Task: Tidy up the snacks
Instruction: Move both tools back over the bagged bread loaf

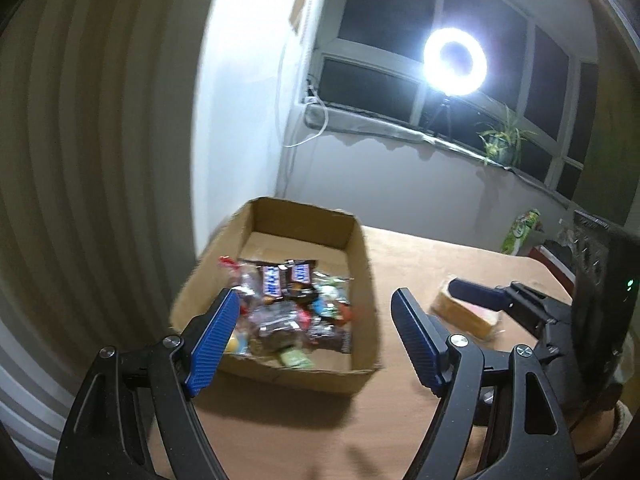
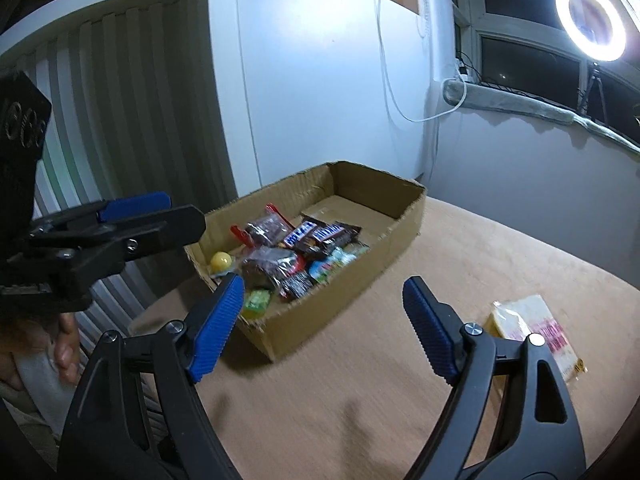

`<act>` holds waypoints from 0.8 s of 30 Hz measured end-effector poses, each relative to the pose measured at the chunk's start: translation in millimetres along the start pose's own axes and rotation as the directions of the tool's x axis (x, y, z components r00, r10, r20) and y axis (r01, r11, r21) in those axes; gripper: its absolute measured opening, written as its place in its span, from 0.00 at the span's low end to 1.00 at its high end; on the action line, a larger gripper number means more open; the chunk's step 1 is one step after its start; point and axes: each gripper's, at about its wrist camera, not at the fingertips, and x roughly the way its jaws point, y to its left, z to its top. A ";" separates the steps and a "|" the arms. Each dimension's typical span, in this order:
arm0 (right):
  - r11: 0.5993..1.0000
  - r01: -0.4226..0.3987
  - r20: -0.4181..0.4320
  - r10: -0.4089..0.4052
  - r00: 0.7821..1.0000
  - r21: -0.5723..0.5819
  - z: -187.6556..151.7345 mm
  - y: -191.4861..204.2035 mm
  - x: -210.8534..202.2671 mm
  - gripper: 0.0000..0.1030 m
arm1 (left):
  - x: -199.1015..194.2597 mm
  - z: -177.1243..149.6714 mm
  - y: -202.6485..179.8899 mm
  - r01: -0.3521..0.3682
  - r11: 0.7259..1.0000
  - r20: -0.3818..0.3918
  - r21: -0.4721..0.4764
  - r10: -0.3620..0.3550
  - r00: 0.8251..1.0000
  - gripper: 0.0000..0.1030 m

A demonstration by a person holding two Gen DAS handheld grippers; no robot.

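A cardboard box stands on the tan table and holds several wrapped snacks: chocolate bars, candies and a yellow ball. A yellow wafer packet lies on the table right of the box. My left gripper is open and empty, above the box's near end. My right gripper is open and empty, over the table in front of the box; in the left wrist view its fingers are just above the wafer packet.
A ring light on a tripod stands at the window. A potted plant sits on the sill. A green packet stands at the table's far right edge. A white wall and ribbed panel lie behind the box.
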 end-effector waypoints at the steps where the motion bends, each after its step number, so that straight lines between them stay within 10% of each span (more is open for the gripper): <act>1: 1.000 0.004 0.002 -0.004 1.000 0.007 -2.0 -2.7 -2.1 0.82 | -0.5 -0.3 -6.1 0.006 1.000 0.002 0.011 -0.006 1.000 0.76; 24: 0.971 0.159 -0.062 -0.150 0.987 0.180 -58.4 -107.9 -46.3 0.83 | 64.6 -7.2 -109.2 0.204 0.974 -0.137 0.102 -0.189 0.972 0.78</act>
